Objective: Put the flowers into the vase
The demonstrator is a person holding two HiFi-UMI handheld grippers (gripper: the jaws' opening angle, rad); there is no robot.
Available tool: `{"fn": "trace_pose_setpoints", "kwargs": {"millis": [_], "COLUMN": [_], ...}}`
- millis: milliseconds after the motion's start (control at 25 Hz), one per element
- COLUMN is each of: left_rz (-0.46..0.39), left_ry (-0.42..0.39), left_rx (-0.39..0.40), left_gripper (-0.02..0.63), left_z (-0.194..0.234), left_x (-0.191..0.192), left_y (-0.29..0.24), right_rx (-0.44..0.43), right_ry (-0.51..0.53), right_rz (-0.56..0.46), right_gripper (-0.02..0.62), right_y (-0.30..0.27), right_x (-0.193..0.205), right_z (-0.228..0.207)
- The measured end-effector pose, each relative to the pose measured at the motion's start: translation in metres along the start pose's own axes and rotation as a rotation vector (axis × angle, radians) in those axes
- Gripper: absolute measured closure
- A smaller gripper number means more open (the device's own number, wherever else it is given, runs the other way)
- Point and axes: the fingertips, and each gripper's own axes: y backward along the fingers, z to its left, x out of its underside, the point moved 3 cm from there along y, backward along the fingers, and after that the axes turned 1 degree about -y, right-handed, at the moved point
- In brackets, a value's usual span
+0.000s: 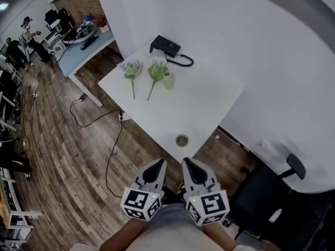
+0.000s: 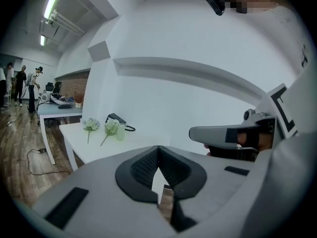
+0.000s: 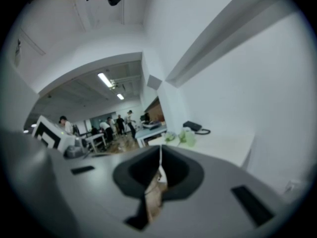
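Note:
Two flower bunches lie on the white table (image 1: 209, 103): a pale lilac one (image 1: 132, 69) and a green one (image 1: 156, 71), stems pointing toward me. A small pale green vase (image 1: 168, 80) stands right beside the green bunch. Both grippers hang off the table's near corner, above the wooden floor. My left gripper (image 1: 158, 164) and right gripper (image 1: 187, 162) are side by side, both shut and empty. In the left gripper view the shut left gripper (image 2: 158, 148) faces the flowers (image 2: 90, 124) and vase (image 2: 121, 131) far ahead. From the right gripper (image 3: 160, 148) the vase (image 3: 189, 137) looks small and blurred.
A black device (image 1: 166, 46) with a cable sits at the table's far edge by the wall. A small round metal thing (image 1: 181, 140) rests near the table's near edge. A black chair (image 1: 267, 192) stands at the right; a cable (image 1: 107, 140) trails over the floor. People stand far left.

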Motion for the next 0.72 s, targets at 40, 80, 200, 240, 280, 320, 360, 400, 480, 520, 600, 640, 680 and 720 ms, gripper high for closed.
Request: {"fn": "trace_pose_setpoints", "kwargs": {"millis": [40,80,200,240,280,320,360,400,480,520,600,640,680,720], "left_rz": [-0.001,-0.002,-0.004,-0.003,-0.001,0.0,0.0,0.0,-0.002,-0.002,-0.002,-0.003,-0.004,-0.005], "left_ry": [-0.002,-0.003,-0.006,-0.006,-0.005,-0.006,-0.008,-0.009,-0.007,-0.004,0.004,0.009,0.016,0.024], "left_rx": [-0.002,-0.003,0.001,0.002,0.002,0.001,0.001,0.002,0.007,0.01,0.016,0.017,0.018,0.018], "left_gripper": [0.58,0.58,0.58,0.58,0.58,0.58,0.58,0.58,0.58,0.58,0.58,0.58,0.58,0.58], "left_z": [0.0,-0.001,-0.003,-0.003,-0.003,-0.002,-0.003,-0.003,-0.004,-0.004,-0.003,-0.002,0.001,0.004], "left_x": [-0.002,-0.003,-0.006,-0.007,-0.007,-0.008,-0.009,-0.01,-0.011,-0.012,-0.011,-0.011,-0.01,-0.009], "left_y": [-0.001,-0.003,-0.01,-0.013,-0.016,-0.018,-0.02,-0.021,-0.026,-0.028,-0.033,-0.034,-0.034,-0.035], "right_rx": [-0.002,-0.004,-0.012,-0.013,-0.012,-0.009,-0.003,0.005,0.019,0.023,0.025,0.022,0.018,0.012], "right_ry": [-0.002,-0.005,-0.013,-0.016,-0.019,-0.023,-0.028,-0.031,-0.037,-0.041,-0.043,-0.04,-0.035,-0.029], "right_rz": [-0.002,-0.004,-0.007,-0.01,-0.013,-0.018,-0.023,-0.027,-0.031,-0.031,-0.021,-0.014,-0.007,0.0], "right_gripper": [0.571,0.572,0.571,0.572,0.572,0.571,0.572,0.571,0.571,0.571,0.571,0.571,0.571,0.571], "right_y": [0.001,0.002,0.0,-0.001,-0.001,-0.002,-0.001,-0.001,-0.001,-0.003,-0.01,-0.013,-0.017,-0.02], "right_x": [-0.001,-0.001,-0.003,-0.003,-0.004,-0.006,-0.007,-0.008,-0.01,-0.011,-0.011,-0.011,-0.011,-0.012], "right_z": [-0.001,-0.002,-0.007,-0.009,-0.012,-0.013,-0.015,-0.018,-0.024,-0.027,-0.032,-0.032,-0.032,-0.03]}}
